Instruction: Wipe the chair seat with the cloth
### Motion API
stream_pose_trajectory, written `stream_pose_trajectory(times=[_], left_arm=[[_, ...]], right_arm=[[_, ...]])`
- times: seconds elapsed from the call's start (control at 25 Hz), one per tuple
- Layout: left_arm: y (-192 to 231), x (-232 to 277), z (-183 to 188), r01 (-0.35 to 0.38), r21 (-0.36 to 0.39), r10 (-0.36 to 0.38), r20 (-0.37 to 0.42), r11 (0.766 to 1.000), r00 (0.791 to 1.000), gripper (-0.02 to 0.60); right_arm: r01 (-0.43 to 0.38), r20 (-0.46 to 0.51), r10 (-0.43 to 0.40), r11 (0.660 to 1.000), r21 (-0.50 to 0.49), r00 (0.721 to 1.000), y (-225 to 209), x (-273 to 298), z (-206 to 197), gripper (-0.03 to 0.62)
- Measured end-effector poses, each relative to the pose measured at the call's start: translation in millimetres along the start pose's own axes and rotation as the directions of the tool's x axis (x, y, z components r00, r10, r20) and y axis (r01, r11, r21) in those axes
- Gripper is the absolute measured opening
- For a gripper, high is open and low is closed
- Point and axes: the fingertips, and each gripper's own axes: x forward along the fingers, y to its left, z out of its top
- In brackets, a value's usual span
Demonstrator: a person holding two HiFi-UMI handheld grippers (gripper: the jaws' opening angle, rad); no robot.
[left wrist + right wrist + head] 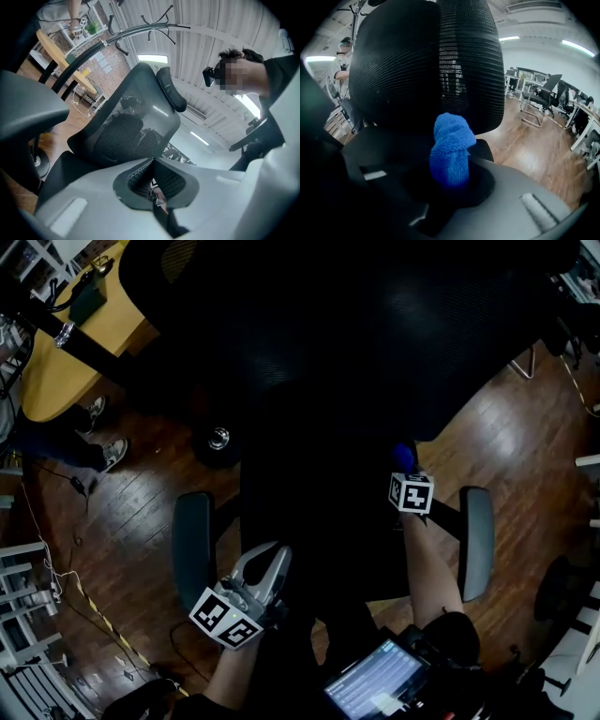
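I look down on a black mesh office chair; its dark seat (328, 521) lies between two grey armrests (192, 549) (476, 540). My right gripper (405, 467) hovers over the seat's right side, shut on a bunched blue cloth (403, 456). In the right gripper view the cloth (451, 152) sticks up from between the jaws, in front of the backrest (426, 61) and above the seat (379, 145). My left gripper (272, 557) sits at the seat's front left, its jaws closed with nothing in them. The left gripper view shows the jaw tips (153, 161) meeting below the backrest (131, 126).
Wooden floor (506, 446) surrounds the chair. A yellow desk (56, 362) and a person's shoes (108, 451) are at the upper left. A lit tablet (375, 681) sits at the bottom. Other chairs and desks (543, 96) stand at the right, and a coat stand (154, 28) rises behind.
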Motion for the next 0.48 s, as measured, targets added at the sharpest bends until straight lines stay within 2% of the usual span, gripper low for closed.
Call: stream_pose_trajectory(times=[0.08,0.2,0.32,0.48], left_arm=[[2.5,-3.8,4.9,0.004,-0.001,-0.004,0.010,1.000,1.000,-0.009],[2.5,-10.6,11.8,0.008,-0.005,-0.008,0.028,1.000,1.000,-0.009],[2.1,-18.9,18.5,0.015,-0.015,-0.014,0.048,1.000,0.999,-0.009],[-4.4,-28.4,27.6,0.007,-0.008,-0.006,0.072,1.000,0.997,-0.009]], right_arm=[[-0.013,0.016,0.013,1.000,-0.012,1.000,6.0,-0.6,2.5,0.044],[-0.111,0.078,0.112,0.994,-0.011,0.991,43.7,-5.7,12.9,0.044],[-0.229,0.124,0.232,0.973,-0.035,0.965,110.4,-12.2,19.7,0.044],[-0.387,0.090,0.402,0.909,-0.153,0.911,220.5,-15.2,23.3,0.044]])
